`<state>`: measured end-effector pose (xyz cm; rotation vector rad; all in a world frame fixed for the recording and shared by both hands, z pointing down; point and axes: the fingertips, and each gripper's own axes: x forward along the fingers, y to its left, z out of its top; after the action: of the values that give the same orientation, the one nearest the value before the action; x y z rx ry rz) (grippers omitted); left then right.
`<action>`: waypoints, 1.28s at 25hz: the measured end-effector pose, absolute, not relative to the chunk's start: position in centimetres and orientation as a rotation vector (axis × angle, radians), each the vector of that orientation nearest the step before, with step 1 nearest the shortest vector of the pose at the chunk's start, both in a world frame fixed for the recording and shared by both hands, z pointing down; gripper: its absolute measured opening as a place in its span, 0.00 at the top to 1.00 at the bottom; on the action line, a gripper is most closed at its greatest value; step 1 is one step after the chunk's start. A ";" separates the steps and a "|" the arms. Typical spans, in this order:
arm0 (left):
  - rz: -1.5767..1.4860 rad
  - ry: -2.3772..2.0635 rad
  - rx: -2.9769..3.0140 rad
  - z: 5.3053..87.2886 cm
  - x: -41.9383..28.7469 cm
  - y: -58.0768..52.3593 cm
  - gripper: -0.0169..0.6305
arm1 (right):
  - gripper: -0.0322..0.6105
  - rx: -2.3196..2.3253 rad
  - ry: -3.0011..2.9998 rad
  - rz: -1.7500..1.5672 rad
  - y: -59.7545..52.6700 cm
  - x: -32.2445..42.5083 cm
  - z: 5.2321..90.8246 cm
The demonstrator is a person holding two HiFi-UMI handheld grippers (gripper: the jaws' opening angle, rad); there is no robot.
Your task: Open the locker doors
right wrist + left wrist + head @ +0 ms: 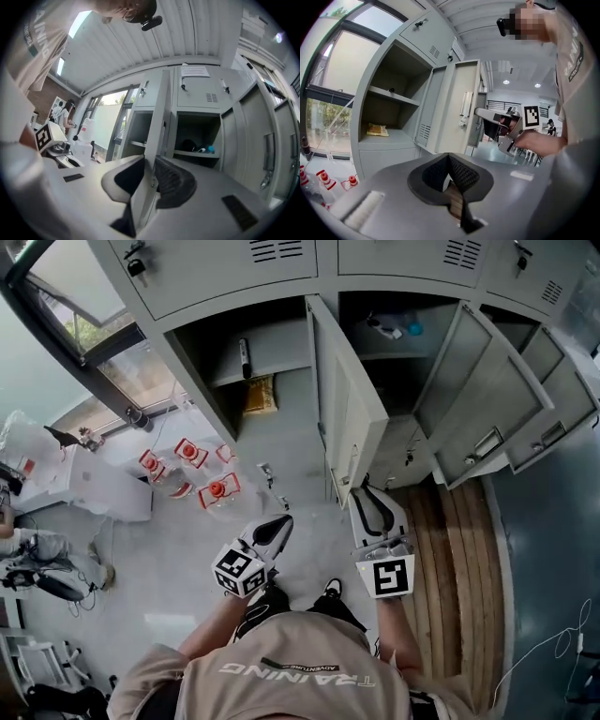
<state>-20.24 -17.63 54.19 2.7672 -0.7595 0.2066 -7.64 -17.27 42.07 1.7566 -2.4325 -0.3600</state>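
My right hand-held gripper [370, 498] clasps the free edge of the door [349, 409], which stands wide open, while my left hand-held gripper [281, 523] is closed and empty; I judge the swing nearly spent, so what follows needs only a last short pull or a clean release.

Person's shirt [309, 645] — "TRAINING", upside down

Head camera looks steeply down over the left gripper [281, 521] and right gripper [371, 498] onto the lockers [234, 277]. Each gripper camera sights close along its own jaws. All three share the open door [347, 418] at the right gripper's tips.
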 end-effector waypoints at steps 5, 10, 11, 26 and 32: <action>0.279 -0.817 2.743 54.9 -21.0 -14.1 0.96 | 0.85 1.711 -2.462 -0.258 -16.7 -7.2 44.3; 0.275 -0.879 2.723 55.0 -23.3 -11.5 0.96 | 0.91 1.667 -2.461 -0.108 -13.9 -8.2 47.9; 0.261 -0.896 2.721 54.8 -23.9 -11.1 0.96 | 0.91 1.640 -2.470 -0.069 -13.1 -8.9 48.8; 0.122 -0.986 2.763 54.0 -33.5 -1.4 0.96 | 0.92 1.450 -2.468 -0.003 1.4 -21.0 50.2; 0.091 -0.936 2.797 52.4 -30.5 0.4 0.96 | 0.93 1.489 -2.437 0.053 4.6 -18.5 50.9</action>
<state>-30.45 0.43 52.39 2.7970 -0.9363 0.0910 -18.47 4.58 50.92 1.4890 -2.4372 0.0532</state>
